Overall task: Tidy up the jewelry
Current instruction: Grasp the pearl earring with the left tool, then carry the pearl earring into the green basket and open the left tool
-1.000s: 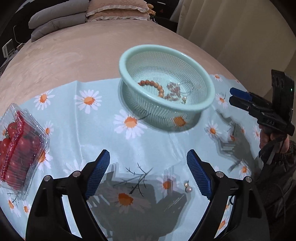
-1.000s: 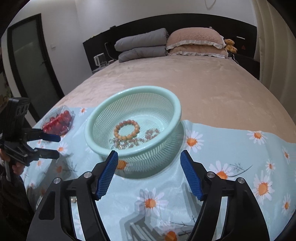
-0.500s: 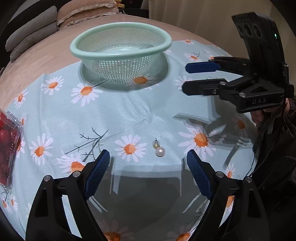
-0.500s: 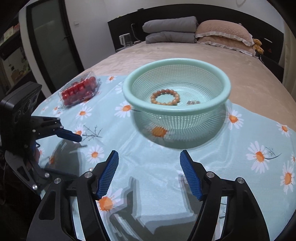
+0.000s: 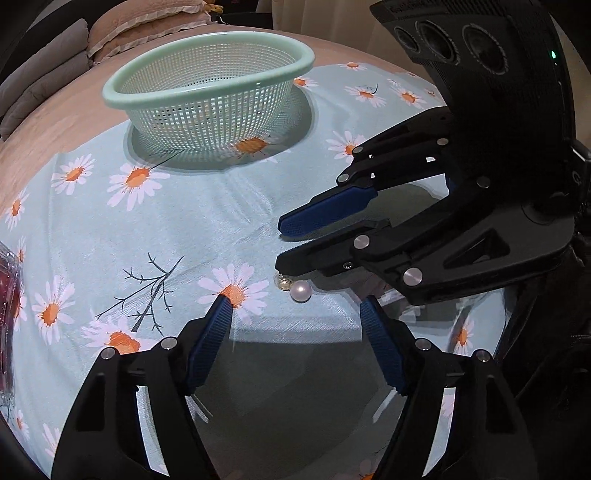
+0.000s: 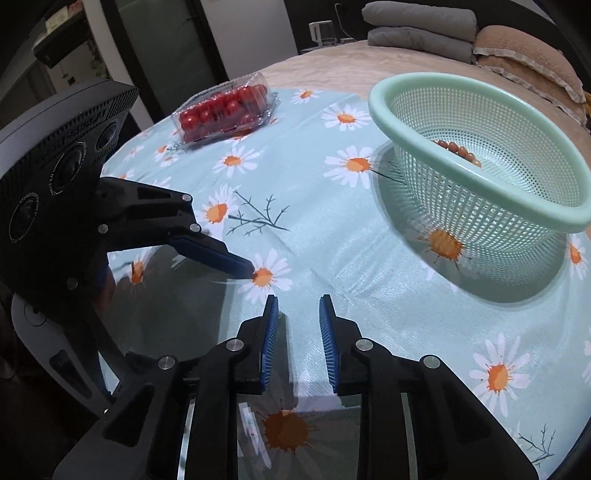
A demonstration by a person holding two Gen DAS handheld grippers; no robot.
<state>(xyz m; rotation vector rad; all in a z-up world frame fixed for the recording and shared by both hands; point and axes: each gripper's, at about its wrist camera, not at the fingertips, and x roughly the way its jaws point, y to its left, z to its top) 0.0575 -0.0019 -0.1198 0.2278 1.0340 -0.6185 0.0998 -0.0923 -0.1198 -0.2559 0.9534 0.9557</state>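
Observation:
A pearl earring [image 5: 300, 290] with a small gold part lies on the daisy-print cloth [image 5: 207, 229]. My left gripper [image 5: 295, 301] hangs low over it, jaws wide and closing, with the pearl between the fingertips and untouched. My right gripper [image 5: 280, 243] reaches in from the right, its lower fingertip just above the earring's gold part. In the right wrist view my right gripper [image 6: 298, 300] shows a narrow gap that is closing, with only cloth in it; the earring is hidden there. A mint mesh basket [image 6: 461, 158] holds a brown bead bracelet [image 6: 458, 151].
The basket [image 5: 207, 107] stands on the cloth's far side. A clear box of cherry tomatoes [image 6: 225, 110] lies at the cloth's far left corner. Grey and beige pillows [image 6: 424, 29] sit at the head of the bed. The cloth's near edge runs just below the grippers.
Both grippers have dropped toward the cloth and converged on the earring, away from the basket. The right jaws have narrowed a lot, the left jaws a little.

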